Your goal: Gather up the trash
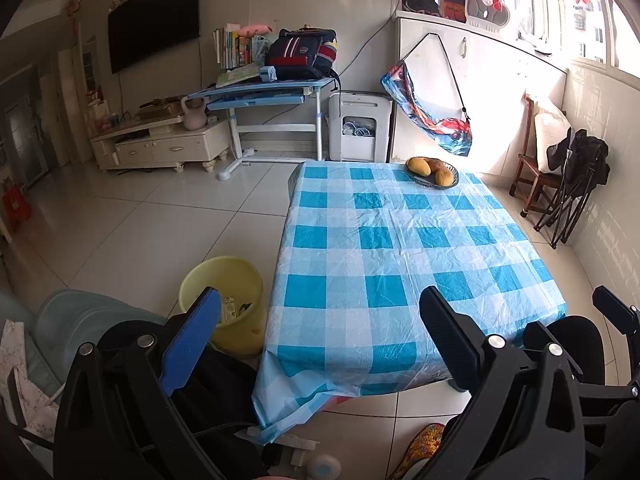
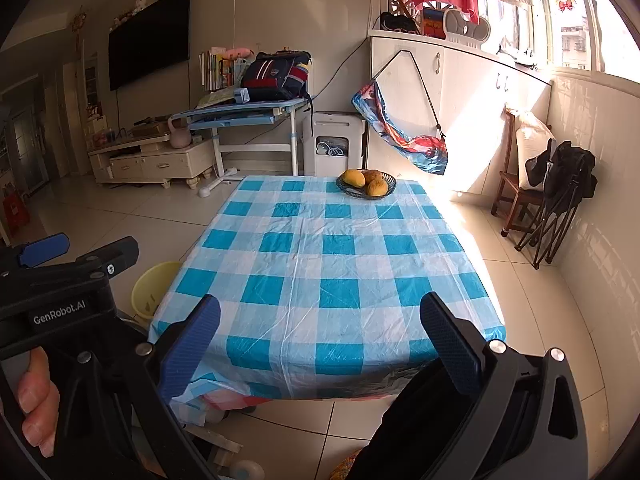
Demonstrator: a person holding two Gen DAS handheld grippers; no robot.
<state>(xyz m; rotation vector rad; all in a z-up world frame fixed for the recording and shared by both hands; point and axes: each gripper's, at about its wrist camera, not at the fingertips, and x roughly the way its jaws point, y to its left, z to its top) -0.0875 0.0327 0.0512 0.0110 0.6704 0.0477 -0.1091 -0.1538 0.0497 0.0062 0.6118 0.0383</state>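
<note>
My left gripper is spread wide with nothing between its blue pads, held above the near edge of the table. Its left finger sits over the bin at about 8 o'clock from the table's middle; its right finger sits over the table's near right corner. In the right wrist view the left gripper also shows at 9 o'clock, with fingers of a hand wrapped round its grip.

My right gripper is likewise spread wide and empty, both pads over the near edge of the checked cloth. A piece of it also shows at the right rim of the left wrist view, at about 4 o'clock.

The bin is yellow, standing on the tiled floor just beside the table's left near corner. Inside it I see a few bits of trash, pale and dark; I cannot tell what they are. In the right view only part of the bin's rim and wall shows, at 8 o'clock from the table's middle.

The cloth is blue and white and hangs over the near edge. At the far end, toward 1 o'clock, a dark bowl holds three yellow-orange fruits.

Beyond the table at 11 o'clock stands a blue desk bearing a backpack, with a television on the wall to its left. At 3 o'clock a wooden chair stands by the wall.
</note>
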